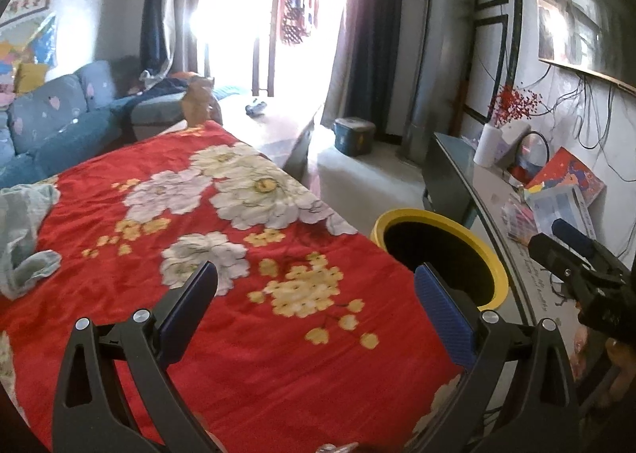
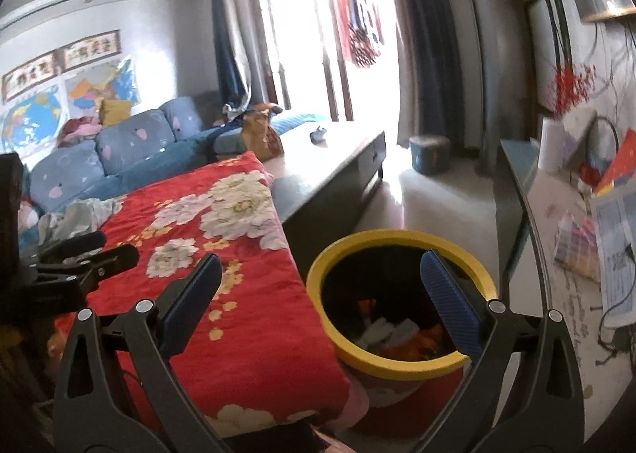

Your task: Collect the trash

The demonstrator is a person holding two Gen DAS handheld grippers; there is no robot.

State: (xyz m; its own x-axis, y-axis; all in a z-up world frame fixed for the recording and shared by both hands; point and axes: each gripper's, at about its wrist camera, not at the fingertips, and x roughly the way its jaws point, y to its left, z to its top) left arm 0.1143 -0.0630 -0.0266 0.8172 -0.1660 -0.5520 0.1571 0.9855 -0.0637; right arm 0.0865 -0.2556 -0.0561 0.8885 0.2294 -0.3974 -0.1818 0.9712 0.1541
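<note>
Both claws empty. My right claw (image 2: 320, 282) stands wide apart, nothing between the pads, hanging just over the yellow-rimmed trash bin (image 2: 401, 363); my left claw (image 1: 316, 284) is likewise spread, nothing in it, over the red floral cloth (image 1: 222, 333) covering the tabletop. Bin sits on the floor tight against the tabletop's edge. Inside it: crumpled white paper scraps (image 2: 387, 329) and orange bits, low in the dark liner. These look light, soft, easily crushed; a pinch anywhere on a fold should carry them. Nearest loose item left on the cloth is the pale grey-green rag (image 1: 24, 234) at the far left edge, rumpled, limp. Whether it counts as trash I cannot tell. It should handle as light and floppy, likely to drape and drag; best taken at a raised bunched ridge rather than a flat hem. Beyond: bare wooden coffee table (image 2: 338, 158), blue sofa (image 2: 119, 150), bright balcony doors.
</note>
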